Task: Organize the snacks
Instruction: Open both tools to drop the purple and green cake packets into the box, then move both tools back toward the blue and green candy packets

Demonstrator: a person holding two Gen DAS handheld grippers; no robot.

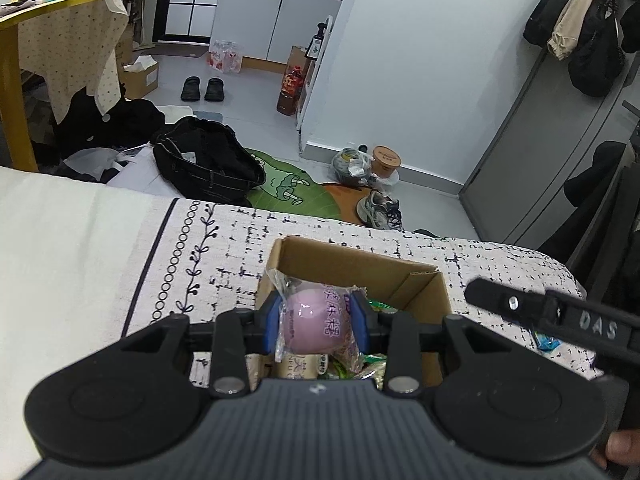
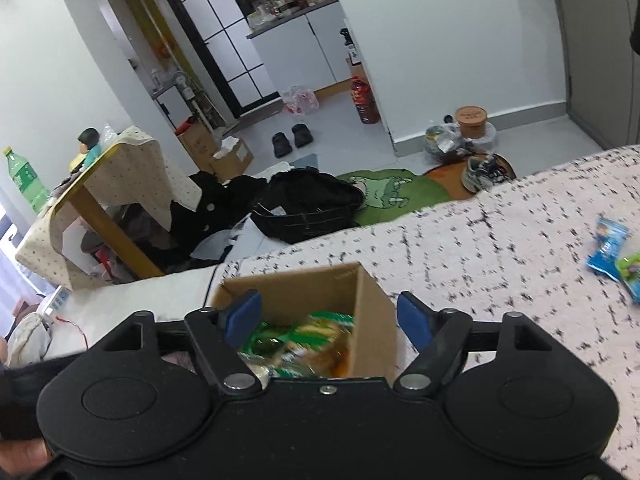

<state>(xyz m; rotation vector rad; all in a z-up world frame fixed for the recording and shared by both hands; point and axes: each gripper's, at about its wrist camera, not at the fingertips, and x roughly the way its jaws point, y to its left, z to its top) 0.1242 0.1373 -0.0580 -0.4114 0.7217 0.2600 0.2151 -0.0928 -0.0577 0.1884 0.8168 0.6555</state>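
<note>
An open cardboard box (image 1: pixel 360 266) stands on the patterned bed cover and holds several wrapped snacks. My left gripper (image 1: pixel 318 326) is shut on a round pink snack in a clear wrapper (image 1: pixel 316 320), held just above the box. Part of the other gripper (image 1: pixel 552 312) reaches in from the right of that view. In the right wrist view the same box (image 2: pixel 372 312) lies below my right gripper (image 2: pixel 330 320), whose blue pads (image 2: pixel 242 316) stand wide apart with nothing between them. Green and orange snack packets (image 2: pixel 300 340) lie in the box beneath it.
Blue and green snack packets (image 2: pixel 612 256) lie on the bed cover (image 2: pixel 500 248) to the right. Beyond the bed's edge the floor holds a black bag (image 1: pixel 208 164), a green mat (image 1: pixel 288 188), a sneaker (image 1: pixel 380 210) and a draped table (image 1: pixel 60 52).
</note>
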